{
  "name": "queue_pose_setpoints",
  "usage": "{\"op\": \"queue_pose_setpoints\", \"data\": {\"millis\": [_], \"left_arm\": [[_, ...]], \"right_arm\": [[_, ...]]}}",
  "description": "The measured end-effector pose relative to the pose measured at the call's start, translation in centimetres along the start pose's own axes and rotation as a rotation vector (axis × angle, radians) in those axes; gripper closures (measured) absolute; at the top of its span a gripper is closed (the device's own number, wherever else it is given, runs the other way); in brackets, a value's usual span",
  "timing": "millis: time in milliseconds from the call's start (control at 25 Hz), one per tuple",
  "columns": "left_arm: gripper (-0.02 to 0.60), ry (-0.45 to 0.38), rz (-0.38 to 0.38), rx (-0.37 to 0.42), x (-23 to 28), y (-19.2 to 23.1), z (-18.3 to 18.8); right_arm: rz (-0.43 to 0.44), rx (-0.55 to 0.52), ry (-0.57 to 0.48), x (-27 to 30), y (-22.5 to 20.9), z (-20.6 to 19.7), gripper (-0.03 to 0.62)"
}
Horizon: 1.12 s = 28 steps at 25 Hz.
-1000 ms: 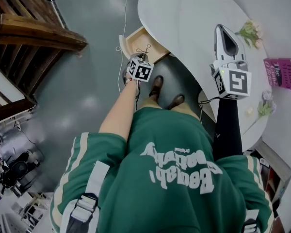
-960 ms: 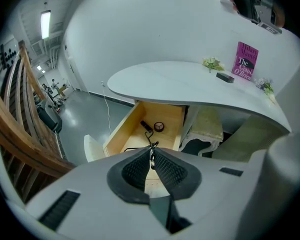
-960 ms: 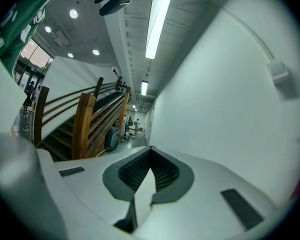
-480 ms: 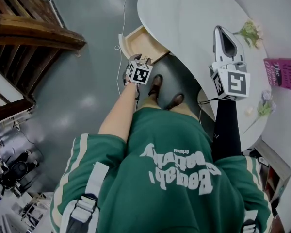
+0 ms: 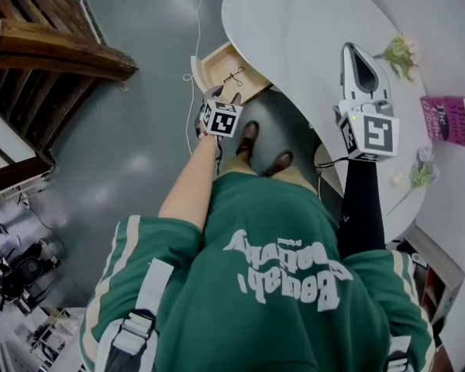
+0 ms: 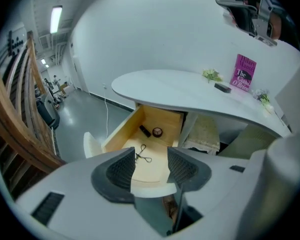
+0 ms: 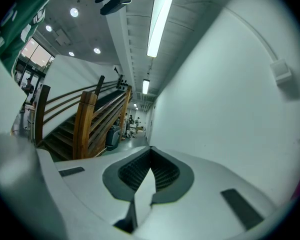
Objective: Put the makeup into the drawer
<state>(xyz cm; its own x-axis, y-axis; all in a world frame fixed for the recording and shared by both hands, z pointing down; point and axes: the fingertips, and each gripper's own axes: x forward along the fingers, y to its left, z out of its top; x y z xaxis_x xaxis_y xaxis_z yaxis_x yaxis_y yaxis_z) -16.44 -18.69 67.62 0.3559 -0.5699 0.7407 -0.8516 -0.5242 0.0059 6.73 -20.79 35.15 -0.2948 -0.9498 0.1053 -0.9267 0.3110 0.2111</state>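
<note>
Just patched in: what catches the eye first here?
The open wooden drawer under the white table, holding a scissor-shaped tool, a dark tube and a round compact. The left gripper hangs in front of it, its jaws have just been opening, nothing between them. A pink book stands out on that table.

I count one open drawer (image 6: 121,131), and inside it three small things: one eyelash curler (image 6: 143,155), one dark tube (image 6: 145,131), one round compact (image 6: 157,132). The one table (image 6: 160,86) carries one pink book (image 6: 244,72) and two flower sprigs (image 6: 210,75).

Drawer (image 6: 122,129) front: open from above | rear: under tabletop (image 6: 180,89) overhang | left: open floor (image 5: 139,91)
</note>
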Motion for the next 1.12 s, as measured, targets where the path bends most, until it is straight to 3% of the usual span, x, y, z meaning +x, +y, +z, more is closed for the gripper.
{"op": "queue_pose_setpoints", "data": {"millis": [200, 440, 720, 920, 1120], "left_arm": [[0.365, -0.177, 0.036, -0.003, -3.9, 1.5, 6.9], [0.365, -0.461, 0.062, 0.105, -11.6, 1.2, 17.9], [0.365, -0.746, 0.088, 0.213, -22.1, -1.2, 27.5], [0.365, -0.755, 0.062, 0.233, -22.8, -2.8, 27.9], [0.365, -0.745, -0.023, 0.264, -21.5, -6.6, 28.7]], "right_arm": [[-0.006, 0.006, -0.006, -0.2, -0.1, 0.0, 0.585], [-0.006, 0.0, -0.033, -0.2, 0.1, 1.1, 0.585], [-0.022, -0.028, -0.103, -1.3, -0.4, 3.4, 0.585], [-0.044, -0.024, -0.1, -2.4, -1.2, 3.3, 0.585], [-0.104, -0.013, -0.091, -5.1, -3.8, 2.5, 0.585]]}}
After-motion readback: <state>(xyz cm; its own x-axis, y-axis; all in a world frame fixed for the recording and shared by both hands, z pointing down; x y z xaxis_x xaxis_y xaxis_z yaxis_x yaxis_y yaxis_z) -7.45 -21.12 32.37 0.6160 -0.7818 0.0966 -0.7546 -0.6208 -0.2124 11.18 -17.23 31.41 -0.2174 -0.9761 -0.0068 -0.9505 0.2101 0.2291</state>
